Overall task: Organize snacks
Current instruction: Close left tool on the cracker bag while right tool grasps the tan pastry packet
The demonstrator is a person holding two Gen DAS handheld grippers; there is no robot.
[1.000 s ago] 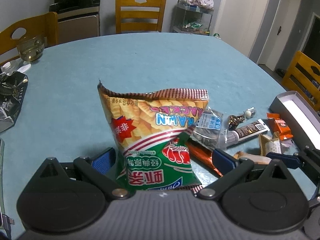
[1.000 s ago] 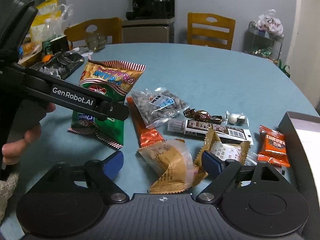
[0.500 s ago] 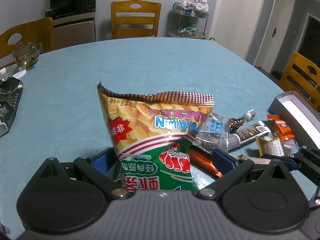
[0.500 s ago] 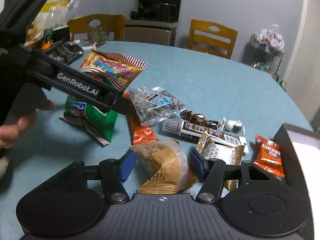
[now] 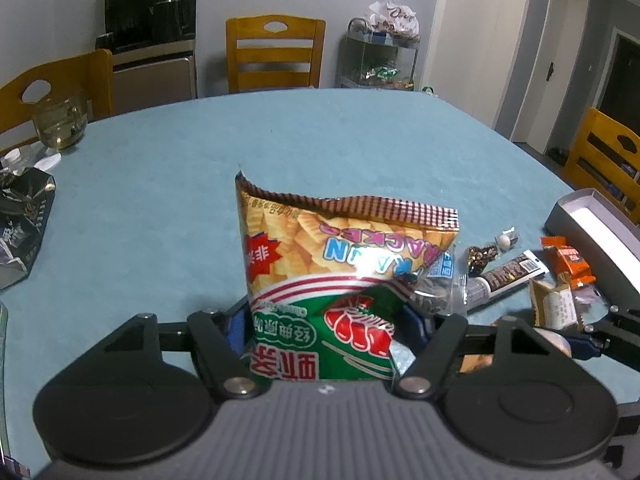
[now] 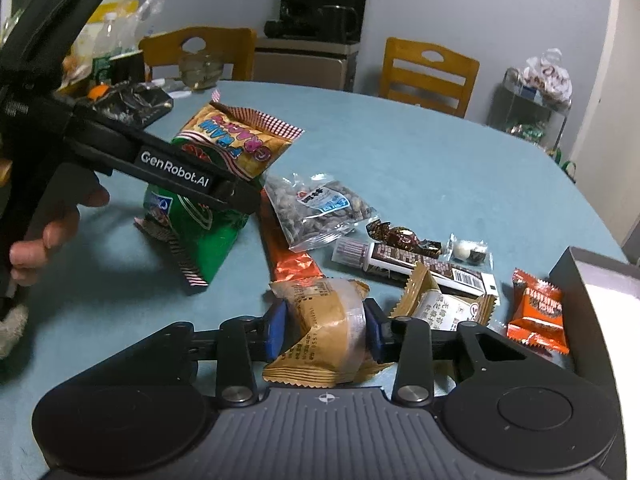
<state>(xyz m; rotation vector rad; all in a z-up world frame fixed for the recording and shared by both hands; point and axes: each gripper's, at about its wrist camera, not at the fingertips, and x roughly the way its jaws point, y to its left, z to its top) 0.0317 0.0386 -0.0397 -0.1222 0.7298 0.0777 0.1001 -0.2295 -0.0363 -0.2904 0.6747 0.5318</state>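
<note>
**Closing on two snacks at once**

Closing since a second ago: both pairs of blue pads, then standing wide of their packets, now pressing in on them.

Left wrist view: gripping the chip bag (image 5: 340,280) with the left gripper (image 5: 326,326), pads squeezing its green lower half from both sides. Holding it upright, serrated top edge uppermost, print reading upside down. Standing over the blue table (image 5: 280,148), with the other snacks spread to the right: seed packet (image 5: 440,288) tucked just behind the bag, dark bar (image 5: 504,276) beyond it, orange pack (image 5: 566,258) near the grey box (image 5: 600,232). Sitting far left: a black pouch (image 5: 20,236) and a glass bowl (image 5: 60,122).

Right wrist view: clamping the tan pastry (image 6: 324,320) with the right gripper (image 6: 325,330), pads denting its clear wrap on either side. Lying just right of it, touching: a second tan packet (image 6: 440,304). Resting beyond: orange strip (image 6: 288,256), seed packet (image 6: 320,208), dark bar (image 6: 416,266), brown candy (image 6: 400,236) and a small clear packet (image 6: 468,248). Lying against the grey box (image 6: 576,280) at the right edge: orange pack (image 6: 538,312). Reaching in from the left: the left gripper (image 6: 240,200), held by a hand (image 6: 52,232), pinching the chip bag (image 6: 224,172) with its bottom corner touching or just off the table (image 6: 440,168); cannot tell which.
</note>
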